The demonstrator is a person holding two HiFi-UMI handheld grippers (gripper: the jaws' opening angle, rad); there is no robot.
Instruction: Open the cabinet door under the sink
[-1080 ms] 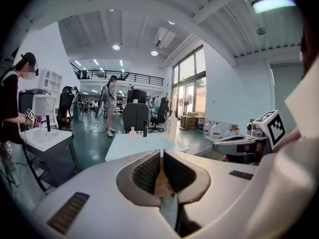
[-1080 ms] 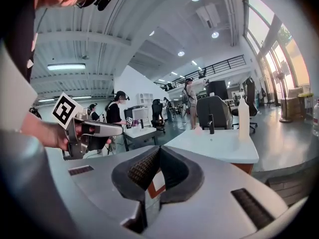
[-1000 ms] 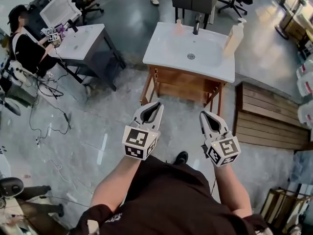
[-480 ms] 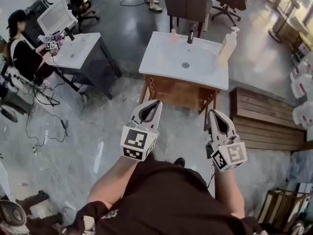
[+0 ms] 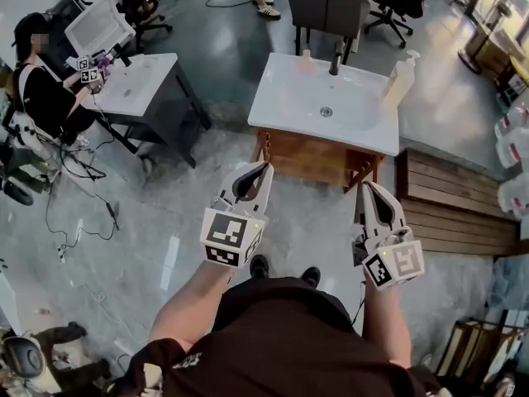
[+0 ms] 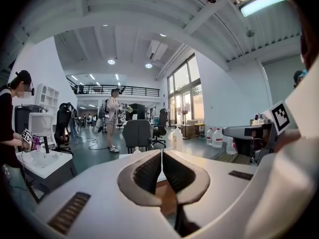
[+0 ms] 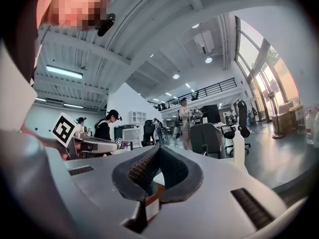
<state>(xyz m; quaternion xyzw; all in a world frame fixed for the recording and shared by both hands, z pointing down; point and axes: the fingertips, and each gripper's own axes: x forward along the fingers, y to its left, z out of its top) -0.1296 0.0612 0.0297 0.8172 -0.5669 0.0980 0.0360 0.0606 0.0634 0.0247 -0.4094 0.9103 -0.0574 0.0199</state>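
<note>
The sink vanity stands ahead of me: a white basin (image 5: 326,106) on a wooden cabinet (image 5: 307,159) whose front looks closed from above. My left gripper (image 5: 266,165) is held in the air in front of the cabinet's left part, shut, with nothing between its jaws. My right gripper (image 5: 366,187) hangs before the cabinet's right leg, also shut and empty. In the left gripper view the jaws (image 6: 162,151) meet at the tips and point level across the room, over the basin. The right gripper view shows the same for its jaws (image 7: 158,147). Neither gripper touches the cabinet.
A soap bottle (image 5: 398,79) and a faucet (image 5: 335,56) stand on the basin. A grey chair (image 5: 326,5) is behind it. A second white sink table (image 5: 136,81) and a seated person (image 5: 41,85) are at the left, cables (image 5: 83,197) lie on the floor, a wooden platform (image 5: 455,209) at the right.
Both grippers have risen a little. The left jaws have drawn together. My feet now show below the grippers.
</note>
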